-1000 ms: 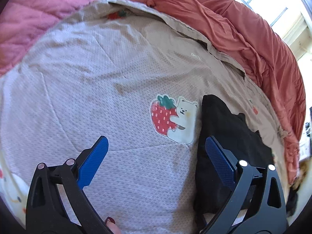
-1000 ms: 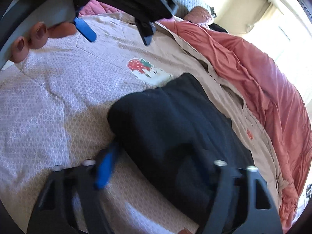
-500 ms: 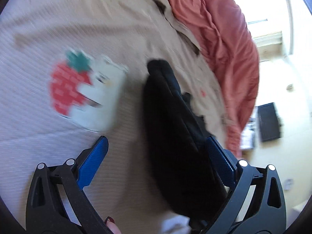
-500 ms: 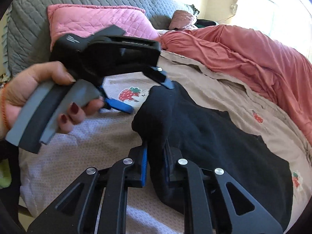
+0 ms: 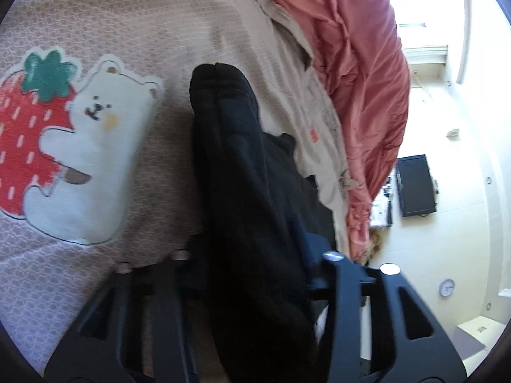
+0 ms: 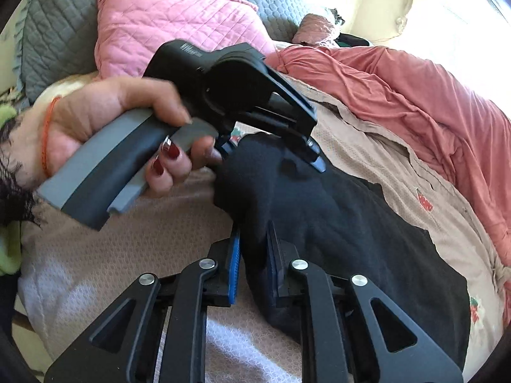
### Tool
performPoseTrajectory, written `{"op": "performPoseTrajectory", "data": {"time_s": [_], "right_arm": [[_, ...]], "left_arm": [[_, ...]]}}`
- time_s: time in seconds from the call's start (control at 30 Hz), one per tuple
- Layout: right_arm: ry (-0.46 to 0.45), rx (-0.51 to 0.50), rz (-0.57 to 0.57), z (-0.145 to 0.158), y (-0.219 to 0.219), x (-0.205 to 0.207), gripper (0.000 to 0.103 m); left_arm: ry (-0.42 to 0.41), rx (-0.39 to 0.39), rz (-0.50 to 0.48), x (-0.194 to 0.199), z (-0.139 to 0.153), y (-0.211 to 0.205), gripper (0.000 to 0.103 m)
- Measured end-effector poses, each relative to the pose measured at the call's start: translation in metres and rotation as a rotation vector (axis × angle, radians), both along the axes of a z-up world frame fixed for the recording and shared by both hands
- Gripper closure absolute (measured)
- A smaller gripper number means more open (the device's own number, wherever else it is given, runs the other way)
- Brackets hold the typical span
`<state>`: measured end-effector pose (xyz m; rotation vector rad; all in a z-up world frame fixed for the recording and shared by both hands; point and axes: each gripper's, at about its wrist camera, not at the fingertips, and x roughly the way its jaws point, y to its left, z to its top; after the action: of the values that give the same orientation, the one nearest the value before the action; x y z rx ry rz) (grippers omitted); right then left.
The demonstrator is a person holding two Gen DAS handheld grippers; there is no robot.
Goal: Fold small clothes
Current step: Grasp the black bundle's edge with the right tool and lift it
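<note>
Since half a second ago, the left gripper has gone from standing wide open around the black garment to being closed in on it, and the right gripper has kept its pinch on the same cloth.

In the right wrist view, nearest the camera, the right gripper's blue pads sit close together with a thick fold of the black garment squeezed between them. Just beyond, to the left, the person's left hand, with dark red nails, grips the grey handle of the left gripper, whose fingers press on the raised far-left corner of the garment. The rest of the garment spreads flat to the right across the beige bedspread.

In the left wrist view, the garment bunches up between the two black fingers, hiding the pads. A strawberry-and-bear patch lies on the bedspread to the left of it.

Farther off, a salmon blanket is heaped along the right, and a pink quilted pillow leans against a grey quilted headboard.
</note>
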<state>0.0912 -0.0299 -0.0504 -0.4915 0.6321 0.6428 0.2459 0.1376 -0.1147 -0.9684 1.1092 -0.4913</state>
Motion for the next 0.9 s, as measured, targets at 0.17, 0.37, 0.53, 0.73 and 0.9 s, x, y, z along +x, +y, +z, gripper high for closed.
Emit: {"op": "performPoseTrajectory", "data": {"time_s": [0.17,0.37,0.53,0.73,0.9], "right_arm": [[-0.015,-0.059,-0.032,-0.020,0.003,-0.008,0.062],[-0.054,-0.136,-0.078,-0.031,0.010,0.000,0.069],[-0.023,-0.072,-0.109,-0.014,-0.007,0.004,0.095],[-0.019,0.029,-0.137,0.020,-0.047,-0.002,0.095],[-0.002,0.112,-0.207,0.038,-0.086,-0.001,0.096]], "left_arm": [[-0.012,0.035,-0.008,0.001,0.008,0.000,0.087],[-0.031,0.035,-0.011,-0.001,0.019,-0.001,0.089],[-0.058,0.072,-0.009,-0.005,0.035,-0.010,0.089],[-0.107,0.111,-0.009,-0.016,0.070,-0.037,0.089],[-0.112,0.147,-0.036,-0.012,0.097,-0.079,0.088]]}}
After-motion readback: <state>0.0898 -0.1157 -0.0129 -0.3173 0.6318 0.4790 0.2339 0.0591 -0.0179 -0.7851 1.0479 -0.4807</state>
